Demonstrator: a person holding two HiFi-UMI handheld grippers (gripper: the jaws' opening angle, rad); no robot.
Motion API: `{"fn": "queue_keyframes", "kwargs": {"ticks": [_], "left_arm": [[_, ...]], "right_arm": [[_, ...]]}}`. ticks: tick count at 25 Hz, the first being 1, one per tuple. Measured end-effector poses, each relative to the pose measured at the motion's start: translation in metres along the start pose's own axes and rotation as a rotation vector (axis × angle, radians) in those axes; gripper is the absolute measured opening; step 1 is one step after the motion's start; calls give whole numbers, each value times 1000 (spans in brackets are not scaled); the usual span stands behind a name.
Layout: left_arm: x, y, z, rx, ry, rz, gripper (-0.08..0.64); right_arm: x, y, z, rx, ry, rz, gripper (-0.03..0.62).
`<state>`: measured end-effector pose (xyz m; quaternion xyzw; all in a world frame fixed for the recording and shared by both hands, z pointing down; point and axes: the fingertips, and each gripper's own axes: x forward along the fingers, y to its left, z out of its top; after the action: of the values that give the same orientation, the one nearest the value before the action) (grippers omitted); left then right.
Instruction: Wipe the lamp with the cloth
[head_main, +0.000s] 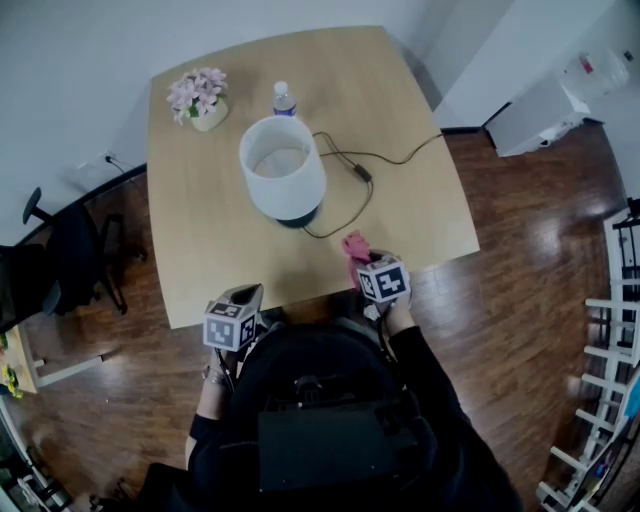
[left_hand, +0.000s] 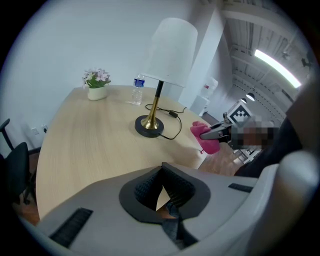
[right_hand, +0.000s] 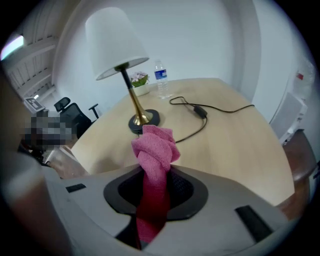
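Note:
A table lamp with a white shade (head_main: 283, 165) stands near the middle of the wooden table (head_main: 200, 250); its brass stem and dark round base (left_hand: 149, 126) show in the left gripper view, and the base (right_hand: 144, 120) shows again in the right gripper view. My right gripper (head_main: 362, 262) hovers over the table's near edge, shut on a bunched pink cloth (right_hand: 154, 155) that sticks up between its jaws. The same cloth (left_hand: 206, 137) is seen from the left. My left gripper (head_main: 248, 294) is shut and empty at the near edge, left of the right one.
A pot of pink flowers (head_main: 201, 98) and a water bottle (head_main: 284, 99) stand at the table's far side. The lamp's black cord (head_main: 385, 158) with an inline switch runs off the right edge. An office chair (head_main: 60, 250) is at the left.

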<state>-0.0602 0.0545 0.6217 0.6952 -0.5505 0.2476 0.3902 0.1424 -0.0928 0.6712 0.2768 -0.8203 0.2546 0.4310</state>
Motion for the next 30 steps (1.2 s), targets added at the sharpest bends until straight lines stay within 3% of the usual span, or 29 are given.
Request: {"fn": "queue_keyframes", "kwargs": {"ticks": [8, 17, 21, 23, 26, 30], "left_arm": [[-1, 0, -5, 3, 12, 24, 3], [-4, 1, -12, -5, 26, 38, 3], [-4, 1, -12, -6, 29, 39, 4], [-5, 1, -10, -9, 27, 37, 3], [-6, 2, -3, -2, 18, 33, 3], [-4, 2, 10, 13, 0, 24, 4]], "right_arm": [[26, -78, -9, 73, 67, -92, 97], [45, -90, -10, 69, 108, -112, 108], [44, -93, -13, 76, 128, -143, 148], [40, -88, -10, 90, 112, -122, 208], [25, -91, -5, 88, 94, -154, 250], [-10, -84, 22, 106, -15, -143, 255]]}}
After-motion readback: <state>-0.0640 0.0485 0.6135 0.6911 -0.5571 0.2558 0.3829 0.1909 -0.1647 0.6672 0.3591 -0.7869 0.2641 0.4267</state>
